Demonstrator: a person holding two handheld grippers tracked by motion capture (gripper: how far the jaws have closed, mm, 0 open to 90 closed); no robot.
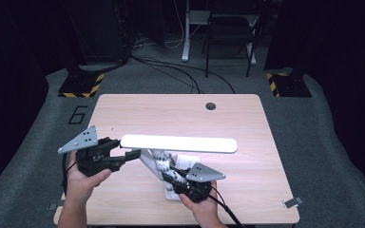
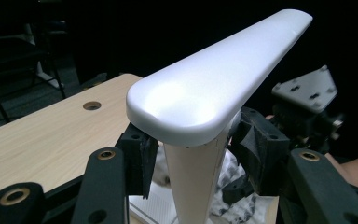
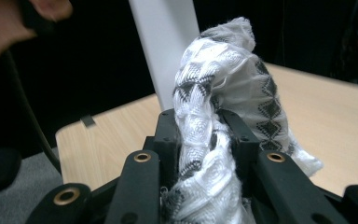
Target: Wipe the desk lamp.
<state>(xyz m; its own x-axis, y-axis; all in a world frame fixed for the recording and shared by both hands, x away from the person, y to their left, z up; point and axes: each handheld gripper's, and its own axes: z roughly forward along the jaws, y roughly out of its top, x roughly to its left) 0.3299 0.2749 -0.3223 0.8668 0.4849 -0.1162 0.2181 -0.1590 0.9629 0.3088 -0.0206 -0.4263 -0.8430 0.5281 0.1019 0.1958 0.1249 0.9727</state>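
A white desk lamp stands on the wooden table [image 1: 237,118], its long flat head [image 1: 178,143] [image 2: 214,79] lying level above the slanted arm [image 1: 148,159] [image 2: 193,182]. My left gripper [image 1: 133,154] [image 2: 198,149] straddles that arm just under the head, with narrow gaps beside both pads, so it is open. My right gripper [image 1: 171,175] [image 3: 207,130] is shut on a bunched white cloth with black diamonds [image 3: 228,70] [image 1: 164,159], held against the lamp arm [image 3: 165,42] near the base [image 1: 171,194].
A round cable hole [image 1: 211,106] [image 2: 92,105] sits at the table's far side. A small metal clip [image 1: 292,202] is at the near right corner. Stands with hazard-striped feet [image 1: 81,88] [image 1: 287,85], a chair and cables lie on the floor beyond.
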